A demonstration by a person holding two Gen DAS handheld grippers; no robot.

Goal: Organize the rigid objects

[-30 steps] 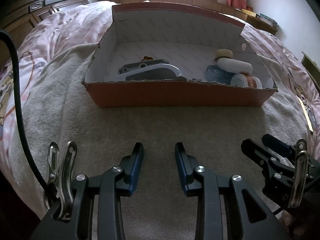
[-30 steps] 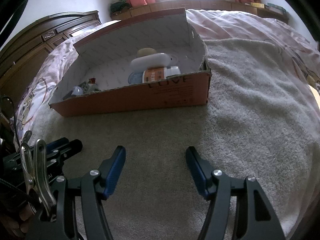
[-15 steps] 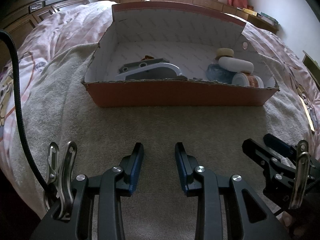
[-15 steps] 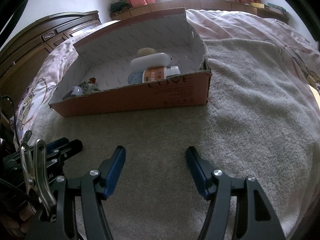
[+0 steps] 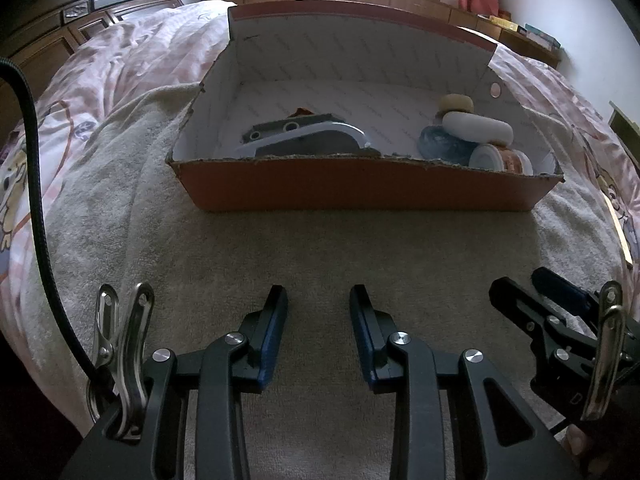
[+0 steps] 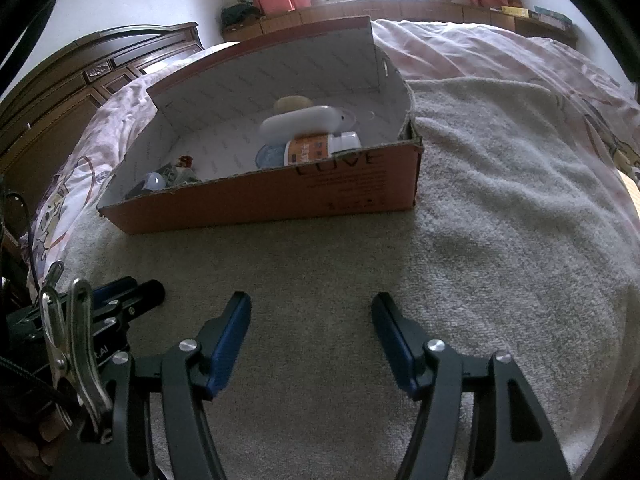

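An orange cardboard box (image 5: 360,188) with a white inside stands on a grey towel on the bed; it also shows in the right wrist view (image 6: 340,188). It holds a grey and white curved part (image 5: 304,144), a white oblong case (image 5: 478,130), a blue round item (image 5: 442,146), an orange-labelled bottle (image 6: 316,146) and a tan disc (image 5: 456,102). My left gripper (image 5: 318,300) is open and empty over the towel, well in front of the box. My right gripper (image 6: 310,304) is open and empty beside it.
The grey towel (image 6: 500,220) lies over a pink patterned quilt (image 5: 120,64). A dark wooden headboard (image 6: 80,80) stands at the left. A black cable (image 5: 34,184) runs down the left. A windowsill with curtains lies beyond the bed.
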